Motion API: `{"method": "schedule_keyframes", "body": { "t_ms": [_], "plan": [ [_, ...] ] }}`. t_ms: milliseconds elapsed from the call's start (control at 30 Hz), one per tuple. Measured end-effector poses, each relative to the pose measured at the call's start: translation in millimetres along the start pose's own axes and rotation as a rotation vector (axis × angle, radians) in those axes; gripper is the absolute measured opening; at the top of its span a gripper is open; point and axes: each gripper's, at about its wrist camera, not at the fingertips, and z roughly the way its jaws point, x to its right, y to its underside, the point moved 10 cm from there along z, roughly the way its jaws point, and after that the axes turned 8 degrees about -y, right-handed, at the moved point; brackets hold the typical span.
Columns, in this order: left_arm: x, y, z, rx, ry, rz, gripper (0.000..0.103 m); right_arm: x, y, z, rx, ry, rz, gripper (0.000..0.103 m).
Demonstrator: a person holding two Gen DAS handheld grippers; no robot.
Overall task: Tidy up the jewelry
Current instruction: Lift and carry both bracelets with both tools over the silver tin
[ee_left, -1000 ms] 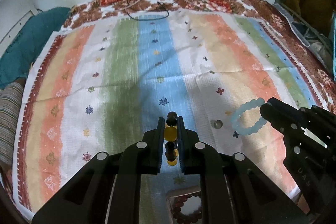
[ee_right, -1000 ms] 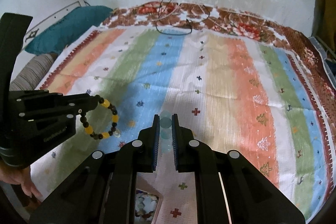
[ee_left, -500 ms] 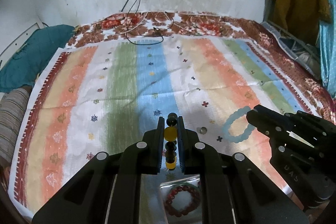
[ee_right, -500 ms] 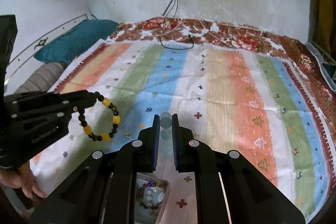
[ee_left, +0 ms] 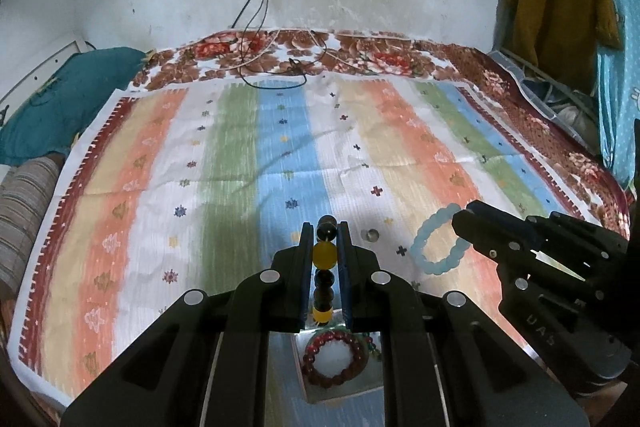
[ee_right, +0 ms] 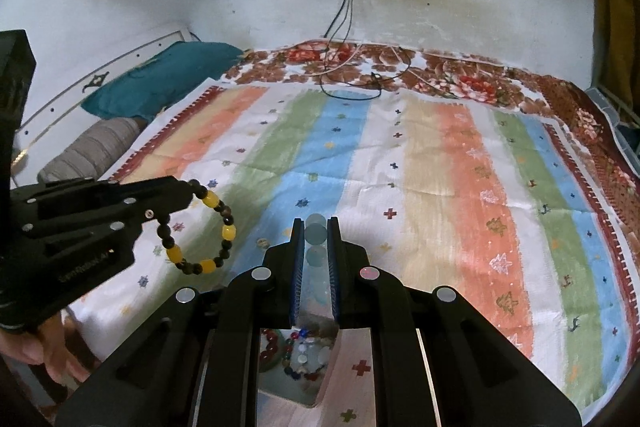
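both claws hang level above the striped bedspread. the left claw grips a black and yellow bracelet. the right claw pinches a pale blue bracelet.

The left gripper covers the near part of the clear box, and only a red bead bracelet inside shows well. In the right wrist view the pale blue bracelet is mostly hidden between the jaws. The beads in the box below are too small to sort. A small round object on the bedspread cannot be identified.
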Motion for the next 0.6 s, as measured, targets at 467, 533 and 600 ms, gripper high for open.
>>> {"method": "schedule_keyframes", "body": {
  "t_ms": [467,533,600],
  "plan": [
    [4,24,-19,-0.003,0.002,0.000,0.011,-18,28,-13,-0.034,-0.039,-0.023,0.012],
    [5,25,-20,-0.001,0.006,-0.002,0.011,-19,30,-15,-0.035,-0.042,-0.025,0.012],
    [6,29,-22,-0.002,0.012,-0.002,0.011,-21,33,-15,-0.041,-0.051,-0.022,0.012]
  ]
}}
